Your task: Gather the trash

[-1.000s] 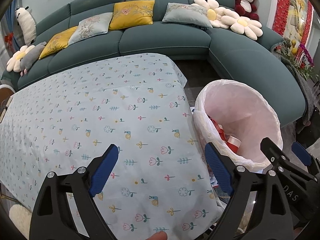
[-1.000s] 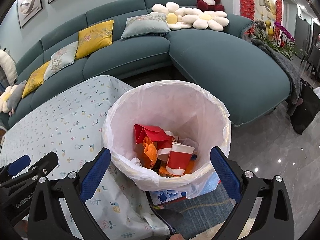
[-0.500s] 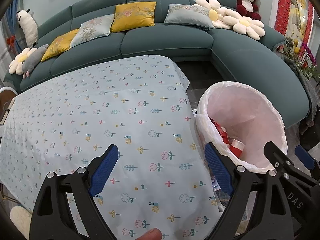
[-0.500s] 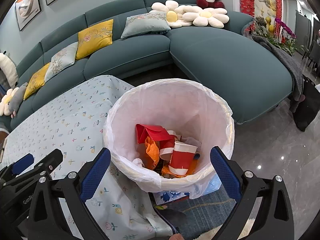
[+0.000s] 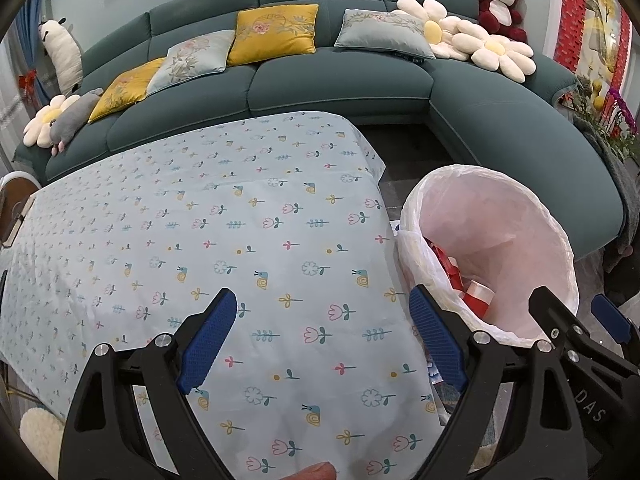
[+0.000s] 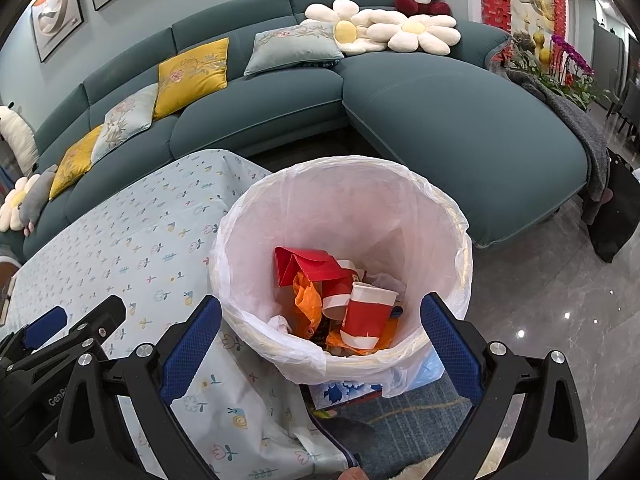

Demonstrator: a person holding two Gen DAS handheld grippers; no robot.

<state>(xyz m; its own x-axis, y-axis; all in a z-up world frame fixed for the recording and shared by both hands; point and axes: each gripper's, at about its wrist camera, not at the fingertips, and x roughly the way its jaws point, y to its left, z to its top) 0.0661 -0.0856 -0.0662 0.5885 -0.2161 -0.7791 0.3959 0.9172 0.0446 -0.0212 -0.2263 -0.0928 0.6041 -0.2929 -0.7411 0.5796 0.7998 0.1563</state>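
Trash, collected: a red paper cup point(image 6: 368, 312) with a white band, a red folded carton point(image 6: 310, 268), an orange wrapper point(image 6: 308, 304) and scraps of white paper lie heaped at the bottom of the bin point(image 6: 452, 220). All of it sits inside the white plastic liner point(image 6: 304, 364), which folds over the bin's rim. In the left wrist view only a red and white corner of the heap shows past the near wall.

Bin, position: on the floor, just beside the right-hand edge of the table, with a blue patterned rug point(image 6: 400, 412) under its near side.

Right gripper point(image 6: 320, 344): fingers spread wide, nothing between them, hanging above the near rim of the bin and pointing down into it. Released.

Left gripper point(image 5: 322, 336): fingers also spread wide and empty, hanging over the table, pointing down at the cloth. Released.

Table point(image 5: 200, 208): covered by a pale blue cloth printed with small flowers and snails. No loose item shows anywhere on the cloth in either view.

Surroundings: dark teal corner sofa point(image 5: 340, 80) with yellow and grey cushions, flower-shaped pillows and a red plush bear point(image 5: 498, 0); grey polished floor point(image 6: 560, 320) to the right of the bin. No litter is visible on the sofa or on the stretch of floor in view.

Progress, as judged: collection looks finished or close to it, since everything that reads as trash is already in the bin and both grippers are empty. Parts of the room outside these views cannot be checked. What may remain is only closing or removing the liner, if the task includes that.
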